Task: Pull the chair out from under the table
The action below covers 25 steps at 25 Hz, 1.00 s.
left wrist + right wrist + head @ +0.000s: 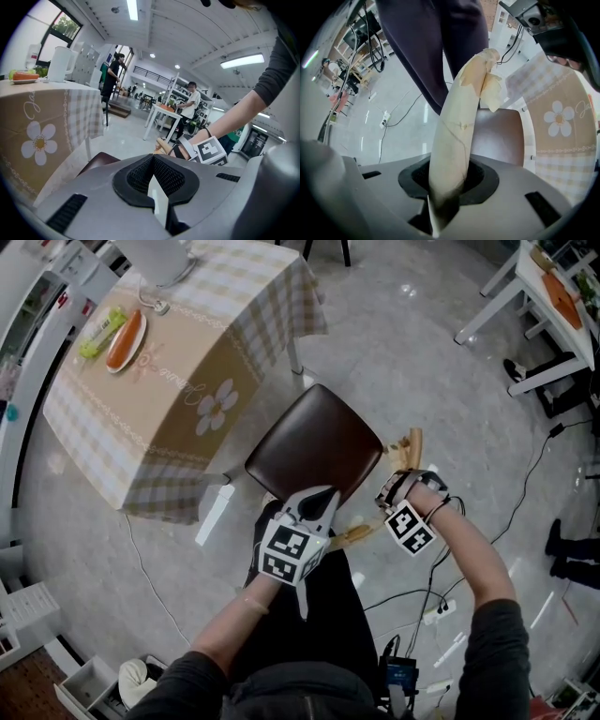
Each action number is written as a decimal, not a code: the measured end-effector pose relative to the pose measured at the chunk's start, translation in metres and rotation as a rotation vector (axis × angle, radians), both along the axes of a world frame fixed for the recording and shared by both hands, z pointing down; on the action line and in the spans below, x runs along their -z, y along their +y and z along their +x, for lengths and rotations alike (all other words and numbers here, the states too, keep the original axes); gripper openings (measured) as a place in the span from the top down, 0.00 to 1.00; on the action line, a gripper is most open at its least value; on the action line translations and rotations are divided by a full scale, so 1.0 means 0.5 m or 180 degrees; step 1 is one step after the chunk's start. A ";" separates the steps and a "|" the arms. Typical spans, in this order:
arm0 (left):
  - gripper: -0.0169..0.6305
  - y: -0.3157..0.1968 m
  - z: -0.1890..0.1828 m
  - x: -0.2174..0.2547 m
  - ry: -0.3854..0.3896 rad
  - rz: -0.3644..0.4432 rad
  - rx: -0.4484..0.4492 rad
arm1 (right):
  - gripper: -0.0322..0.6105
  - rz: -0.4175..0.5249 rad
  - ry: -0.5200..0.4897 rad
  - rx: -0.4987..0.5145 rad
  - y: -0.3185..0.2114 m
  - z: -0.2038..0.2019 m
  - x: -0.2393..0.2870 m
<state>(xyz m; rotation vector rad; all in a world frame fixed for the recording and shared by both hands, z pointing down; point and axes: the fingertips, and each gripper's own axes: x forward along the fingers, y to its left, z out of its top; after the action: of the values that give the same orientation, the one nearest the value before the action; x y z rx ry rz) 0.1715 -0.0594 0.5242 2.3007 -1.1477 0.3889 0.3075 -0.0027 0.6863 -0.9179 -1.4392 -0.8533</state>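
Right tongs (pixel 447 187) clamped from above on pale back rail (pixel 459 122) of chair (pixel 319 442): good handle for dragging. Left tongs (pixel 157 187) closed, empty, waiting beside. Seat mostly clear of surface (pixel 216 352), near its corner; pull seems almost done.

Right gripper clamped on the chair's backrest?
Yes, in its own view the right gripper pinches the chair's pale wooden backrest, which rises from between its pads.

Chair (pixel 314 442) stands just right of table (pixel 206 362) corner (seat out from under it); plate (pixel 113 369) sits on table's far-left part.
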 end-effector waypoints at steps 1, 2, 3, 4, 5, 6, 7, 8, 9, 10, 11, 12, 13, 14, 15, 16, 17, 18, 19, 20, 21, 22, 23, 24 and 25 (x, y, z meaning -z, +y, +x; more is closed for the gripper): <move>0.96 0.004 -0.005 0.002 -0.0007 0.0002 0.0003 | 0.80 -0.0001 -0.0048 -0.0040 0.002 -0.005 0.002; 0.96 0.009 -0.010 0.005 -0.0009 0.0000 0.0010 | 0.77 -0.0006 -0.0093 -0.0102 0.005 -0.011 0.006; 0.96 0.013 -0.014 0.008 -0.0006 -0.0002 0.0020 | 0.71 -0.0003 -0.0129 -0.0185 0.007 -0.017 0.011; 0.96 0.016 -0.018 0.012 -0.0001 0.0000 0.0029 | 0.66 0.0014 -0.0151 -0.0270 0.007 -0.022 0.018; 0.96 0.019 -0.022 0.016 0.0005 0.0007 0.0038 | 0.64 0.0039 -0.0165 -0.0334 0.005 -0.026 0.025; 0.96 0.021 -0.025 0.021 0.0010 0.0017 0.0045 | 0.63 0.0064 -0.0174 -0.0367 0.002 -0.028 0.032; 0.96 0.022 -0.027 0.026 0.0015 0.0030 0.0048 | 0.62 0.0082 -0.0177 -0.0380 0.000 -0.029 0.040; 0.96 0.024 -0.028 0.031 0.0023 0.0044 0.0042 | 0.62 0.0092 -0.0177 -0.0392 -0.002 -0.029 0.048; 0.96 0.026 -0.028 0.036 0.0031 0.0059 0.0028 | 0.62 0.0094 -0.0174 -0.0418 -0.003 -0.027 0.058; 0.96 0.027 -0.027 0.042 0.0040 0.0073 0.0012 | 0.62 0.0090 -0.0170 -0.0458 -0.004 -0.026 0.070; 0.96 0.028 -0.027 0.048 0.0048 0.0086 0.0001 | 0.62 0.0077 -0.0168 -0.0509 -0.004 -0.025 0.084; 0.96 0.029 -0.028 0.054 0.0058 0.0096 0.0001 | 0.62 0.0058 -0.0172 -0.0568 -0.004 -0.025 0.099; 0.96 0.030 -0.031 0.061 0.0069 0.0103 0.0010 | 0.62 0.0037 -0.0187 -0.0637 -0.005 -0.027 0.116; 0.96 0.028 -0.035 0.068 0.0080 0.0113 0.0023 | 0.62 0.0015 -0.0213 -0.0725 -0.006 -0.030 0.134; 0.96 0.026 -0.038 0.076 0.0088 0.0128 0.0034 | 0.62 -0.0008 -0.0251 -0.0842 -0.009 -0.036 0.151; 0.96 0.023 -0.041 0.085 0.0090 0.0152 0.0038 | 0.62 -0.0038 -0.0300 -0.0991 -0.013 -0.043 0.168; 0.96 0.021 -0.042 0.095 0.0091 0.0179 0.0033 | 0.62 -0.0075 -0.0360 -0.1167 -0.017 -0.052 0.186; 0.96 0.019 -0.043 0.105 0.0094 0.0208 0.0021 | 0.62 -0.0115 -0.0433 -0.1354 -0.023 -0.062 0.203; 0.96 0.016 -0.044 0.115 0.0102 0.0233 0.0003 | 0.62 -0.0149 -0.0520 -0.1536 -0.031 -0.073 0.221; 0.96 0.013 -0.044 0.126 0.0111 0.0257 -0.0017 | 0.62 -0.0173 -0.0625 -0.1708 -0.041 -0.085 0.239; 0.96 0.011 -0.044 0.136 0.0120 0.0281 -0.0039 | 0.62 -0.0183 -0.0746 -0.1876 -0.054 -0.097 0.257; 0.96 0.008 -0.044 0.146 0.0130 0.0304 -0.0063 | 0.62 -0.0182 -0.0884 -0.2047 -0.067 -0.110 0.274; 0.96 0.007 -0.044 0.154 0.0141 0.0324 -0.0089 | 0.62 -0.0181 -0.1032 -0.2230 -0.080 -0.123 0.290; 0.96 0.006 -0.044 0.162 0.0153 0.0340 -0.0118 | 0.62 -0.0189 -0.1186 -0.2432 -0.092 -0.134 0.306; 0.96 0.005 -0.042 0.169 0.0164 0.0357 -0.0151 | 0.62 -0.0219 -0.1344 -0.2651 -0.103 -0.143 0.323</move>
<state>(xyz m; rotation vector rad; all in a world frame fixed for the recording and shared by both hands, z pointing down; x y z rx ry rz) 0.1503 -0.0569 0.4397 2.4240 -1.1175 0.2876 0.2361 -0.0542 0.5250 -0.1154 -2.0015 -0.3657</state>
